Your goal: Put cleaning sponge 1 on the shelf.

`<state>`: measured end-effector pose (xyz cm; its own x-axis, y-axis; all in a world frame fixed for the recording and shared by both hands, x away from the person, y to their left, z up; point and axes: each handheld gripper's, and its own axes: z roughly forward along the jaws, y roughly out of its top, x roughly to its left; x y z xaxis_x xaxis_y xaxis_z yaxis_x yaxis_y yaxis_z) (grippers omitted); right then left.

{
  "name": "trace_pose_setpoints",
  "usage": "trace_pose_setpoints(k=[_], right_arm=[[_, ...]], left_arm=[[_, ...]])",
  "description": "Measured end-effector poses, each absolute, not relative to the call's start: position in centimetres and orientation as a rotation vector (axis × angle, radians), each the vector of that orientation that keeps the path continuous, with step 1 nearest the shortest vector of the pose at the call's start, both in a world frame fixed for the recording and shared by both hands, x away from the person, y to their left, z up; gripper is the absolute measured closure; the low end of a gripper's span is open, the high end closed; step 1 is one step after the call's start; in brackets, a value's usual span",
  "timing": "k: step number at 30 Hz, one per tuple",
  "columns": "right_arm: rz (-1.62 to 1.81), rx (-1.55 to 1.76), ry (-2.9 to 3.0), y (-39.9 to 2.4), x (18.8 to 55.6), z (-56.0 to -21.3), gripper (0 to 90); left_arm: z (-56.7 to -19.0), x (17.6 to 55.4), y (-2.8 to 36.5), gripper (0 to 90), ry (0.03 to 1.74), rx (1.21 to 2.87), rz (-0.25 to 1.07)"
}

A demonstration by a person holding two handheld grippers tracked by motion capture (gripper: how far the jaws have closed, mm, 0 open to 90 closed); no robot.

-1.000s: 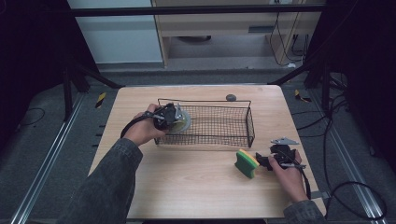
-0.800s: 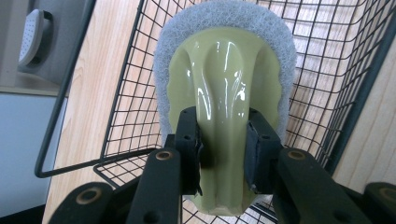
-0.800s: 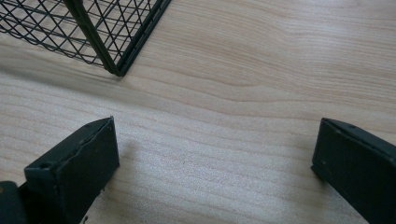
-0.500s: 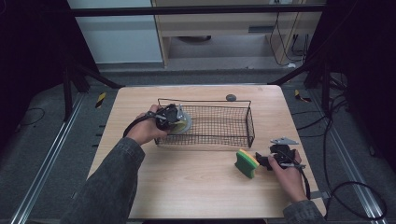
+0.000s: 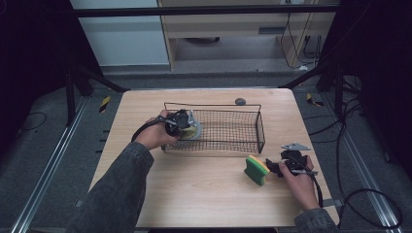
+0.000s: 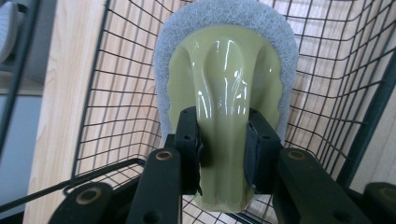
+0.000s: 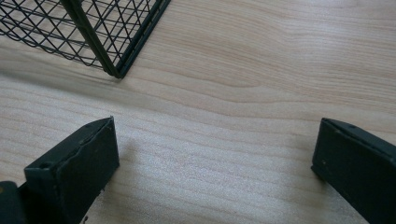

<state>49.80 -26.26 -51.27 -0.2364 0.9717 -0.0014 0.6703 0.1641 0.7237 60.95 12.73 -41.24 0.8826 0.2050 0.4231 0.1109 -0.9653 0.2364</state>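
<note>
Left hand-held gripper (image 6: 223, 154): clenched on the pale green handle of a scrubbing brush with grey pad (image 6: 226, 79), held inside the left end of the black wire basket (image 5: 228, 132). Right hand-held gripper (image 7: 215, 163): released, jaws wide apart over bare counter (image 7: 243, 84), beside a green-and-yellow sponge (image 5: 256, 169).

light: dim surround, table (image 5: 204, 194) lit | focus: sharp — glare on handle (image 6: 224, 65); soft shadows
</note>
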Motion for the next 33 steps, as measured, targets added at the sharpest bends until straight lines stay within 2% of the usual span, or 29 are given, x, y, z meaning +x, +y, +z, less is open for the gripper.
trace_pose_setpoints(k=[23, 33], right_arm=[[0.844, 1.551, 1.974, -26.3, 49.8, -51.3, 0.7], [0.843, 1.555, 1.974, -26.2, 49.8, -51.3, 0.7]], left_arm=[[-41.6, 61.2, 12.3, 67.9, 0.264, 2.874, 0.615], [-40.0, 60.5, 12.5, 63.3, 0.299, 2.775, 0.623]])
